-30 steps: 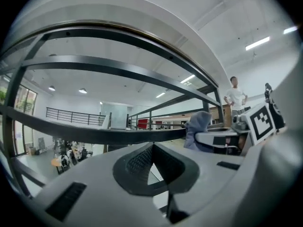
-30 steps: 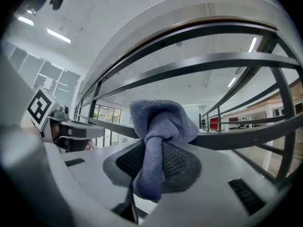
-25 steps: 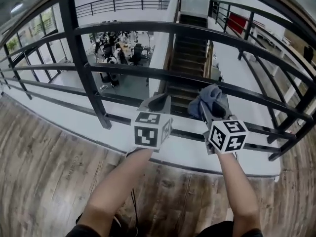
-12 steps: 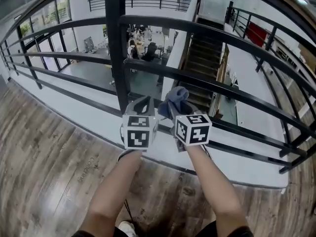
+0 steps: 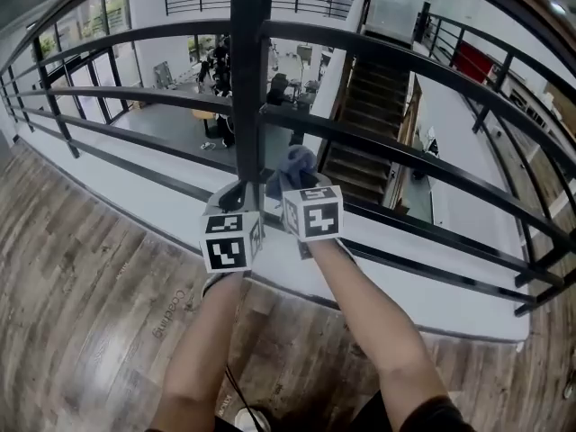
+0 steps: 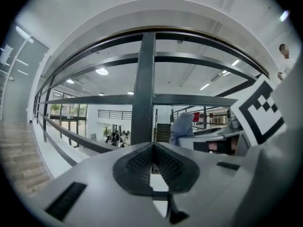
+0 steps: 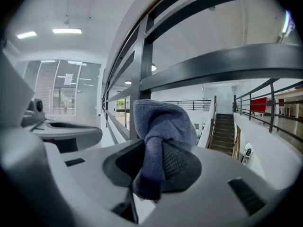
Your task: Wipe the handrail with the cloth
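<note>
The right tool [image 7: 154, 169] is pinching the cloth [image 7: 161, 124]. Its jaws are clamped on a gathered waist of the blue-grey fabric, so a rounded wad bulges out past the tips and a short tail runs back between them. Held this way, the wad forms a soft pad ahead of the tool, and I judge it is meant to meet the metal before the hard jaws can. In the right gripper view a dark bar of the handrail [image 7: 227, 63] crosses above and beyond the wad, and the upright post [image 7: 144, 70] stands straight ahead of the tips, partly hidden by the cloth. The head view puts the wad close in front of the bars and just right of the post, but no view shows whether fabric and metal are actually touching. The left tool [image 6: 152, 162] has its jaws pressed together with nothing between them. It sits close on the left of the right tool, their marker cubes almost side by side, and it points at the same post. From its own camera the cloth appears ahead and to the right. It seems to play no part in the wiping and is probably just riding alongside.
</note>
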Available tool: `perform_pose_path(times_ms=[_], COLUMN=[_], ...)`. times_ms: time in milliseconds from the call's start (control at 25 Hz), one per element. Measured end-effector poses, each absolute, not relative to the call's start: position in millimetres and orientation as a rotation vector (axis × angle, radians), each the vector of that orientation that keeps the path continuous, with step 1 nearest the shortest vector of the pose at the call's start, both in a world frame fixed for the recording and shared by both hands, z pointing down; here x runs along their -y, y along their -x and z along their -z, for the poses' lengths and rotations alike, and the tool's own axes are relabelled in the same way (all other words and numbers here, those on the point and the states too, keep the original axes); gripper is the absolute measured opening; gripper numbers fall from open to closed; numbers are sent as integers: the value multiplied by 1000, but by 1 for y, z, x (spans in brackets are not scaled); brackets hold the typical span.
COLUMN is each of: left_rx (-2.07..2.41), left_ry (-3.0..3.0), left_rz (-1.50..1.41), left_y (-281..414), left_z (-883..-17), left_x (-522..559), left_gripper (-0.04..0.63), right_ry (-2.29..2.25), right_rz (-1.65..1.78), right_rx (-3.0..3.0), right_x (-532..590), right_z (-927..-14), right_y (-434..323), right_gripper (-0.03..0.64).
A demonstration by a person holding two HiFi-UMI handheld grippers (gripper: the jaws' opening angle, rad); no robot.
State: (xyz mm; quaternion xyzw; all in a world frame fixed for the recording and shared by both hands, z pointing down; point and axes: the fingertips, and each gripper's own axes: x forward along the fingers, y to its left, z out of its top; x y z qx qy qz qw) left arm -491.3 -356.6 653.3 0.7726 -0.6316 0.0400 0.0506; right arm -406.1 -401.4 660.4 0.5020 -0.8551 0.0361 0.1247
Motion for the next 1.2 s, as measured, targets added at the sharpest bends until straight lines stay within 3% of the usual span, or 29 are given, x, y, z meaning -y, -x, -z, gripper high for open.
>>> perform_pose_path(times_ms=[320, 960, 1200], left_rx=[1904, 1853, 1754], left_ry=[-2333, -2400, -2462], left_rz=[-118, -207, -233], left_y=[505, 457, 406], left_z=[-666, -672, -680], left_x=[363, 365, 362], left_gripper=[-2, -2, -2], right_ry=[-1429, -1546, -1568], right_rz=[-110, -173, -147], right_rx=[2378, 2287, 2246], right_x=[420, 423, 409], right_z=[-682, -697, -695], right_y=[442, 354, 311], right_gripper=[97, 95, 95])
